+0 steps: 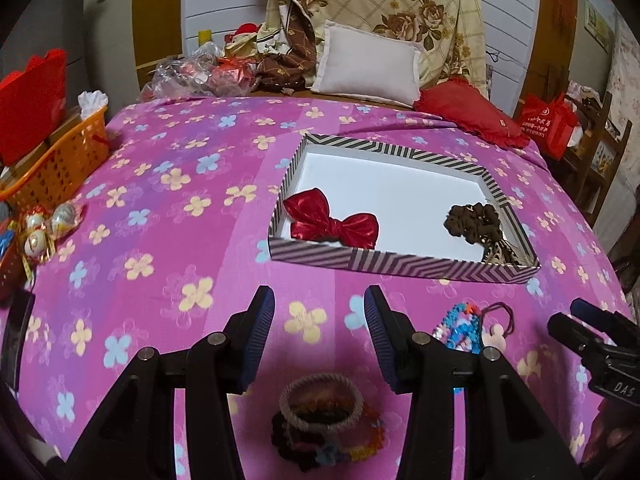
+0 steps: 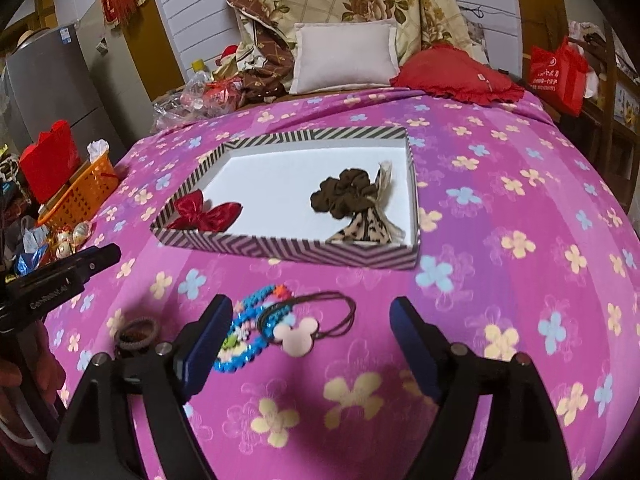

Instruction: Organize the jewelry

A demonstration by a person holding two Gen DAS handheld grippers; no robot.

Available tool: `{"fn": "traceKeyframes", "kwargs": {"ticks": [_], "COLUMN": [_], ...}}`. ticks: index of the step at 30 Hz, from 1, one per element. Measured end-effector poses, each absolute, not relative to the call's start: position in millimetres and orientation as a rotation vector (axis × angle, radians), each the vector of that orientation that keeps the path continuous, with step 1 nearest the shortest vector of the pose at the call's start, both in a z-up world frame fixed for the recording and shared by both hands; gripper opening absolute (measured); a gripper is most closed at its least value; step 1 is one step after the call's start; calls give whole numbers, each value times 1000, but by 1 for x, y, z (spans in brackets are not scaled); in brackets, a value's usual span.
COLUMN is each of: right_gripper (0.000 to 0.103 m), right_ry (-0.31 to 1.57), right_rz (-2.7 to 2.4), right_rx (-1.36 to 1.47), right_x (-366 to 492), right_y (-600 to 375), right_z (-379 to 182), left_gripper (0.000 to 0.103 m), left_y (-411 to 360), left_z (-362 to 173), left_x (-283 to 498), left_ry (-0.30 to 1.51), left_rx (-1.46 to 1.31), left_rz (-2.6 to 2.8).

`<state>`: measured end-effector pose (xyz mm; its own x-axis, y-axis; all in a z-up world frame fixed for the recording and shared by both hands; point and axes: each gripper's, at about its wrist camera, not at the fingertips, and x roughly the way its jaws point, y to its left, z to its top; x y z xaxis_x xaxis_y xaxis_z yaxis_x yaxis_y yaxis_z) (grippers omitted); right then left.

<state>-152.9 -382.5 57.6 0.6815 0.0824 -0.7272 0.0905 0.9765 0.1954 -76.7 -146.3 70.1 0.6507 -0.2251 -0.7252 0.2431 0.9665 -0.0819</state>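
Both hand-held grippers hang empty over the bed (image 1: pixel 160 184), angled down at the pink flowered sheet.

Left hand-held gripper (image 1: pixel 319 312): jaws apart, nothing between the pads. Just below and nearer than its fingertips sits a pile of hair ties with a rope-wrapped bangle (image 1: pixel 320 404) on top, likely its next pick since it lies right under the opening.

Right hand-held gripper (image 2: pixel 311 322): jaws spread wide, nothing clamped. Between and just ahead of its fingers lie a blue beaded piece (image 2: pixel 248 320) and a cord necklace with a pale mouse-head pendant (image 2: pixel 298 334), overlapping each other. The wide spread probably suits a loose, flat tangle.

Ahead of both grippers, farther up the bed, is the striped box (image 2: pixel 280 250) serving as the collection tray. Already inside: red bow (image 2: pixel 208 212) at its left end, brown scrunchie (image 2: pixel 344 194) with a patterned fabric tie touching it at the right end. The middle of the box is bare, so there is room for the rest.

Three or so items are still outside, so roughly halfway.
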Motion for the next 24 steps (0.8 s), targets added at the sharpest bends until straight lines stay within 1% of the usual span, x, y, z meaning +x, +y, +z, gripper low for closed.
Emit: {"fn": "traceKeyframes", "kwargs": {"ticks": [24], "right_gripper": [84], "right_ry": [839], "right_rz": [27], "right_rx": [171], "right_x": [-177], "right_y": [-363], "right_z": [56], "left_gripper": [33], "left_y": [-137], "left_z": [59], "left_x": [-113], "left_ry": [838], "left_rx": [49], "left_rz": [-253]}}
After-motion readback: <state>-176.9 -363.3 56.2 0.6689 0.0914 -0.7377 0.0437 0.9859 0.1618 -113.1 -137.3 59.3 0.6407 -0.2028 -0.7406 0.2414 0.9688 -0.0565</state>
